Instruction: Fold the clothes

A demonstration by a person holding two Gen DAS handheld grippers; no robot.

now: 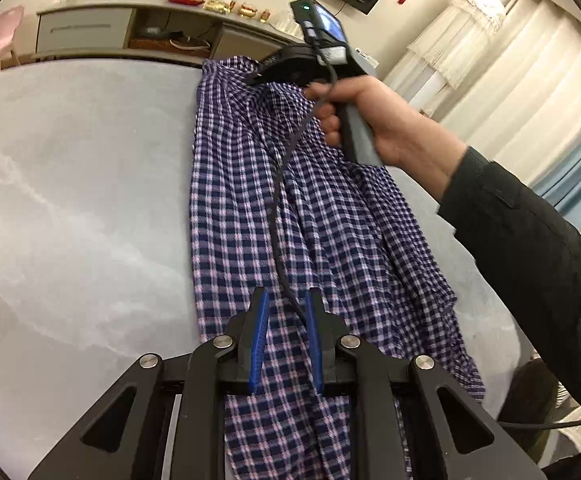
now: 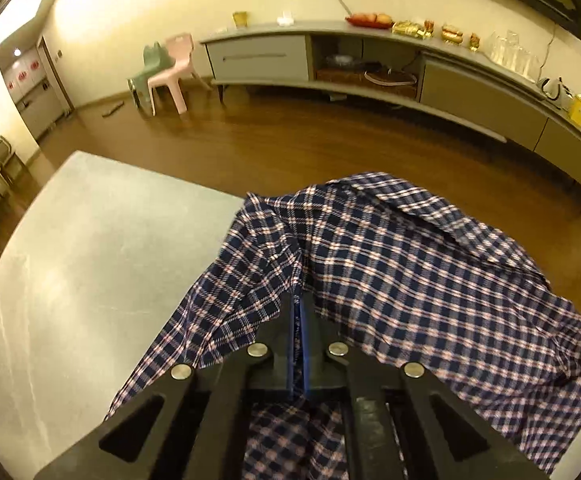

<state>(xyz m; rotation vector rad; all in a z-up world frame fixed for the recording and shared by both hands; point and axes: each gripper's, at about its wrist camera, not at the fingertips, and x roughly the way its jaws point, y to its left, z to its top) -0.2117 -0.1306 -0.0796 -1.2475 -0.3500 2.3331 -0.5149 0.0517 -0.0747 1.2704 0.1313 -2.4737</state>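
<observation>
Left wrist view: the left hand-held gripper [image 1: 286, 300] at the bottom centre has its blue pads a little apart, above the checked shirt [image 1: 330, 240] with a black cable [image 1: 278, 216] running between them; nothing is pinched. The shirt lies in a long strip on the grey bench [image 1: 70, 200], from bottom centre to upper centre. There a hand [image 1: 370, 120] holds the right hand-held gripper [image 1: 290, 68] at the shirt's far end.

Right wrist view: the right hand-held gripper [image 2: 299, 304], bottom centre, is closed tight on a fold of the shirt [image 2: 410, 272], which bunches over the bench [image 2: 82, 260] edge at lower right.
</observation>
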